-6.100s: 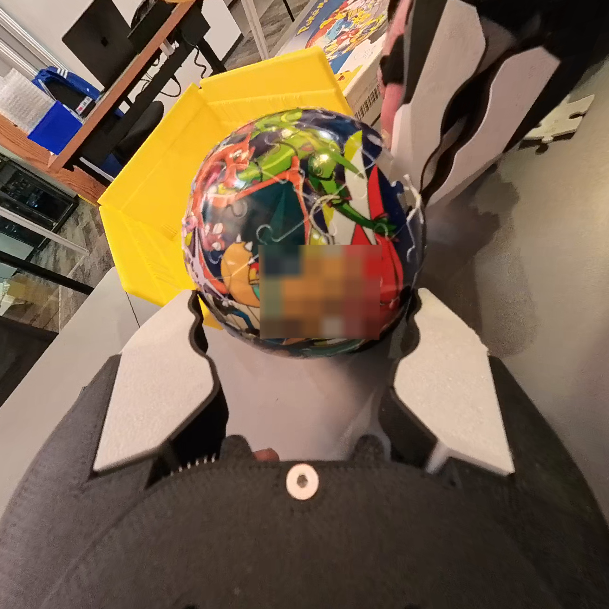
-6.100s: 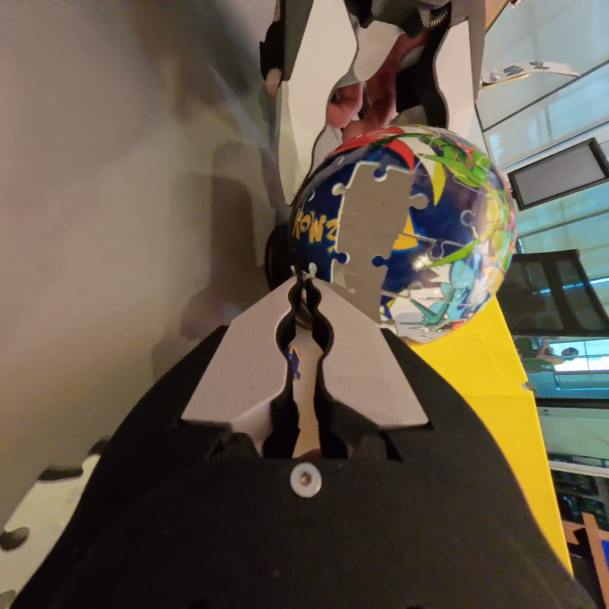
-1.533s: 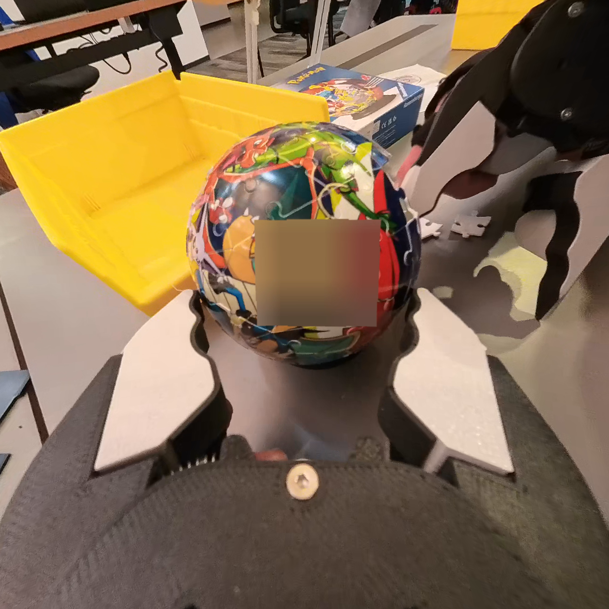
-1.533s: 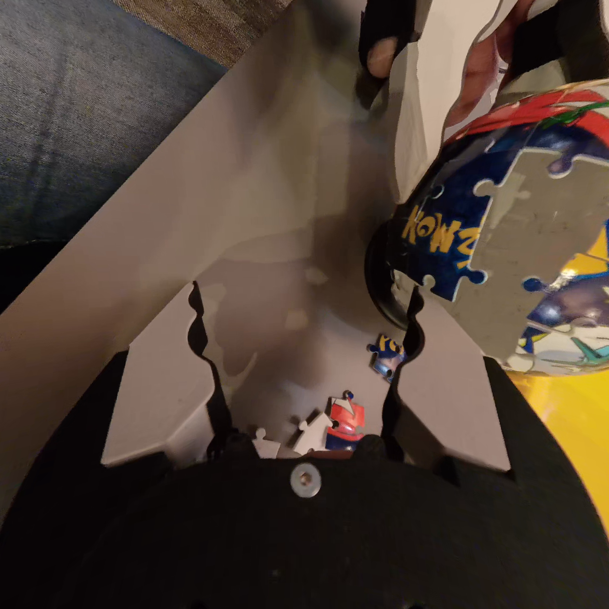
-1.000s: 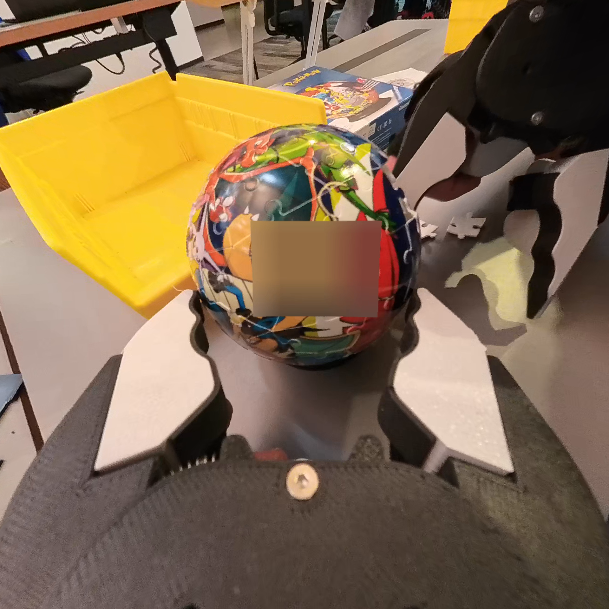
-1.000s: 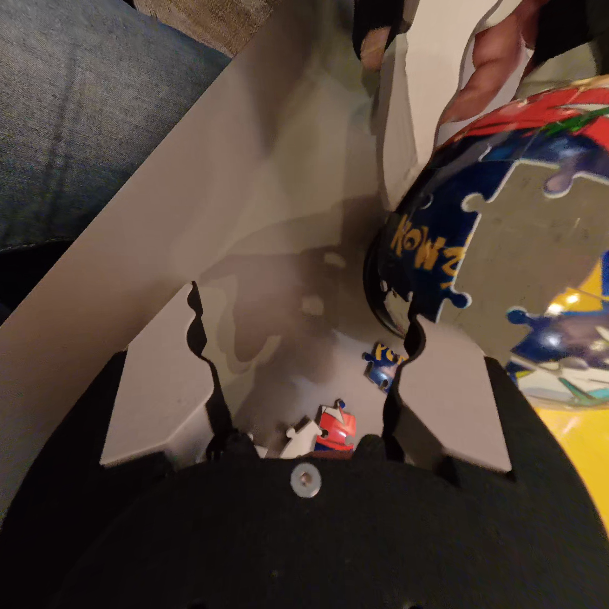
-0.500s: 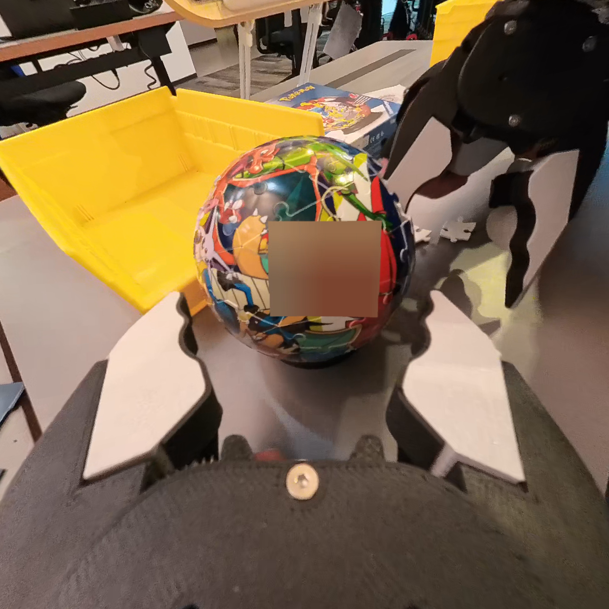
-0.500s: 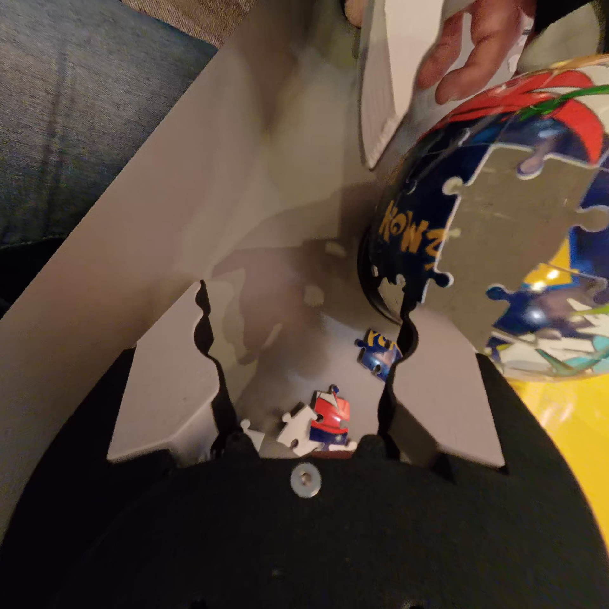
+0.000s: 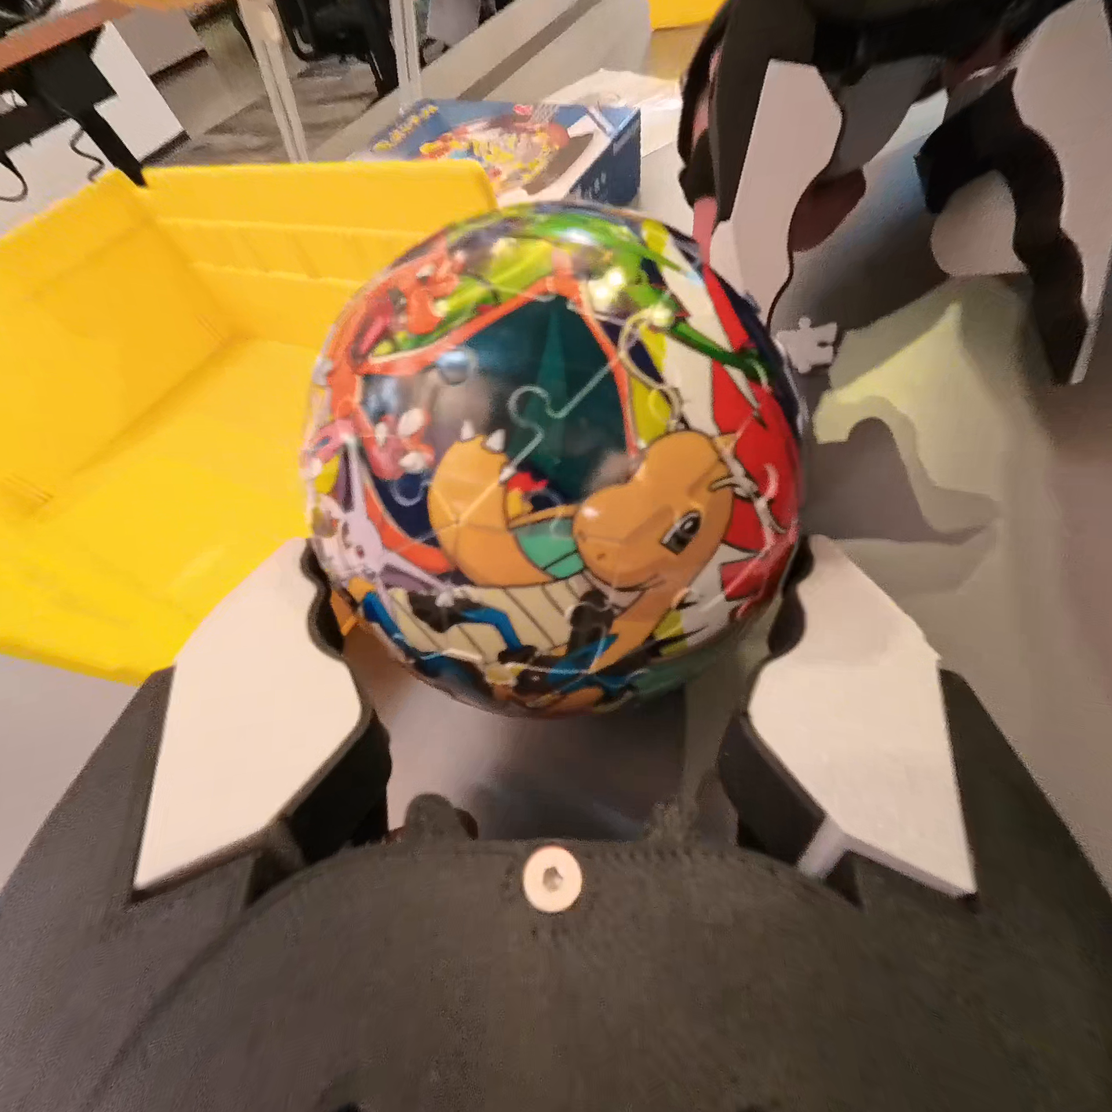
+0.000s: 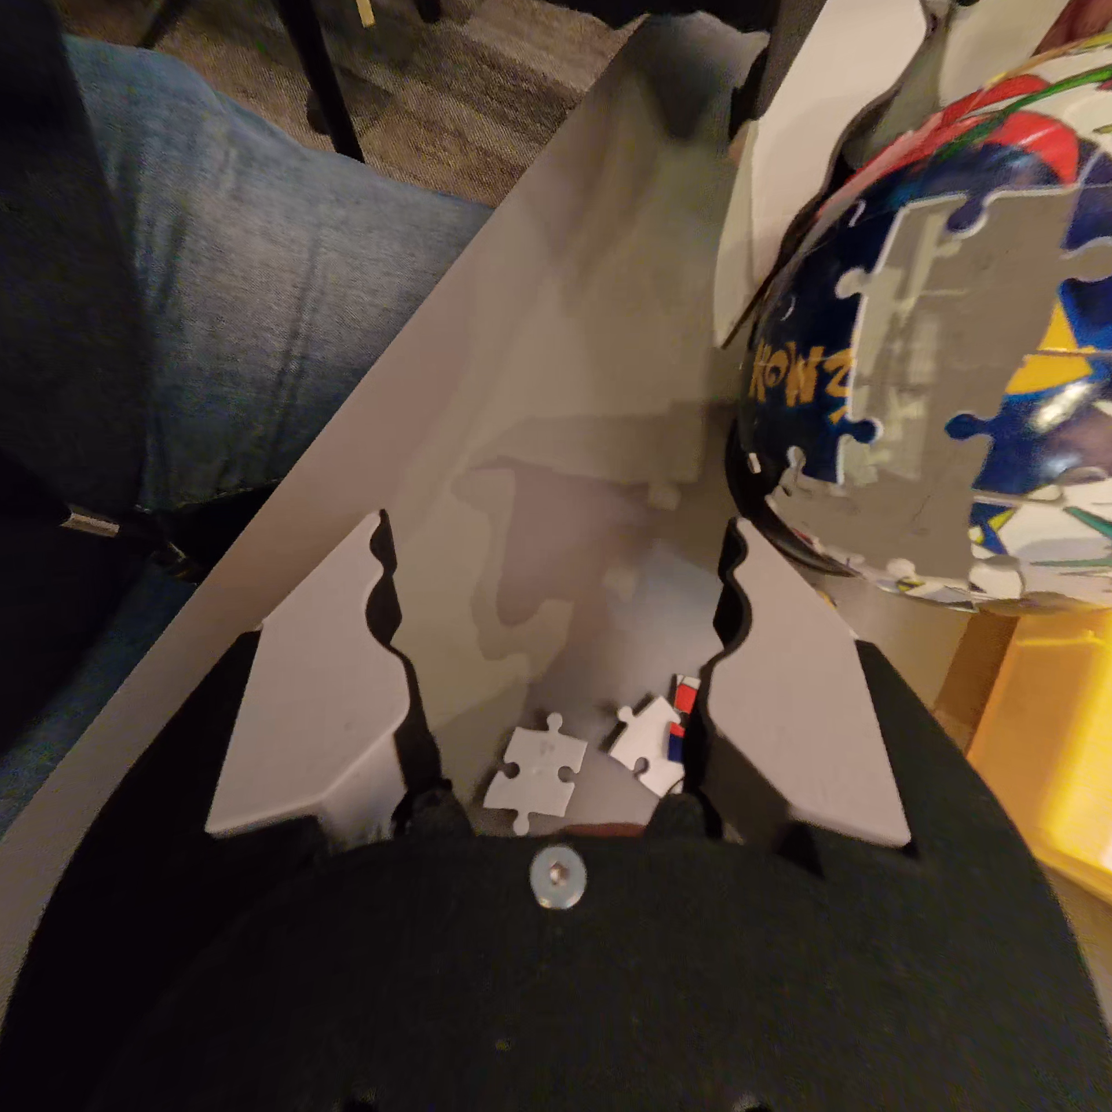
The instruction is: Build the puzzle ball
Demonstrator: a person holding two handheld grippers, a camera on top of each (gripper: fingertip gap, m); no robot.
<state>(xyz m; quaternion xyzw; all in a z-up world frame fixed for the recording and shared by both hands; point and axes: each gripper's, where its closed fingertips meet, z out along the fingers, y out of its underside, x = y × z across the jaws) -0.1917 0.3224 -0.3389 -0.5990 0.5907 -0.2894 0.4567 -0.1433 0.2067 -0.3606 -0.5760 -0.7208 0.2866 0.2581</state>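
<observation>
The colourful puzzle ball (image 9: pixel 553 457) stands on the grey table on a black ring (image 10: pixel 746 499). My left gripper (image 9: pixel 553 559) is open wide, one fingertip at each side of the ball; I cannot tell if they touch. In the right wrist view the ball (image 10: pixel 800 337) shows a grey gap (image 10: pixel 963 361) where pieces are absent. My right gripper (image 10: pixel 556 529) is open and empty, low over the table beside the ball. Between its fingers lie a white face-down piece (image 10: pixel 535 764) and a white, red and blue piece (image 10: pixel 653 746). It also shows in the left wrist view (image 9: pixel 920 337).
A yellow bin (image 9: pixel 150 391) stands left of the ball, a blue puzzle box (image 9: pixel 511 144) behind it. A loose white piece (image 9: pixel 812 346) lies right of the ball. The table edge (image 10: pixel 361 421) runs diagonally, with a person's jeans leg (image 10: pixel 210 301) beyond it.
My left gripper set the ball down on its ring, opened, then moved in closer with the jaws wider. My right gripper shifted, so the blue piece left its view.
</observation>
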